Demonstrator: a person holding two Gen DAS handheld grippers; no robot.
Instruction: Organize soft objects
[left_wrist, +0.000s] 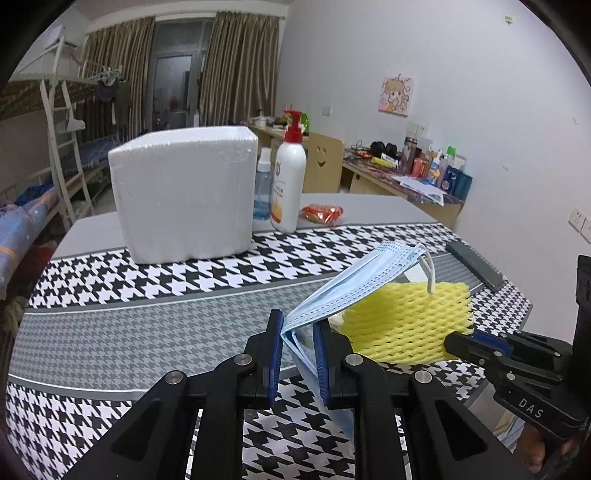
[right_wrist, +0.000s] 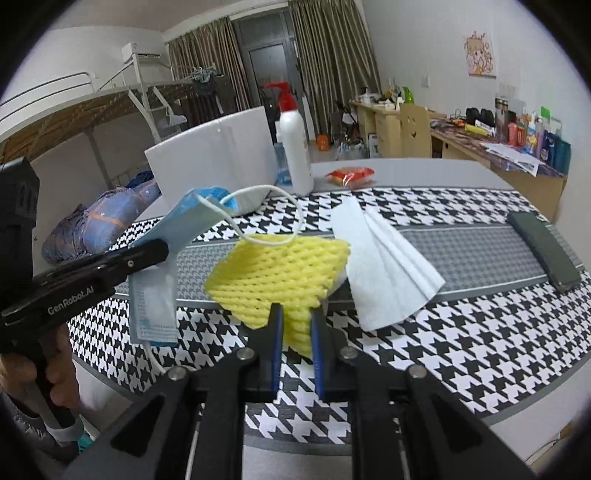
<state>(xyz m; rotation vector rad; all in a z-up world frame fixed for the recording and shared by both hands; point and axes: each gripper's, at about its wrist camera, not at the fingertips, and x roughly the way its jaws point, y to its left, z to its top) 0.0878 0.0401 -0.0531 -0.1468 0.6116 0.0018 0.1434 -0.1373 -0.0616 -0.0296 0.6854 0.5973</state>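
Left gripper (left_wrist: 298, 345) pinches the face mask (left_wrist: 354, 284), right gripper (right_wrist: 296, 332) the foam net (right_wrist: 280, 269); the mask's ear loop (right_wrist: 273, 236), draped over the net, may snag.

The left hand-held gripper (left_wrist: 298, 325) points forward and downward, its blue pads pinched nearly together on a thin sheet. The right hand-held gripper (right_wrist: 296, 318) takes the same downward pitch, its jaws drawn in tight on soft material. In the right wrist view, a hand (right_wrist: 55, 373) wraps the left unit's grip at the lower left edge.
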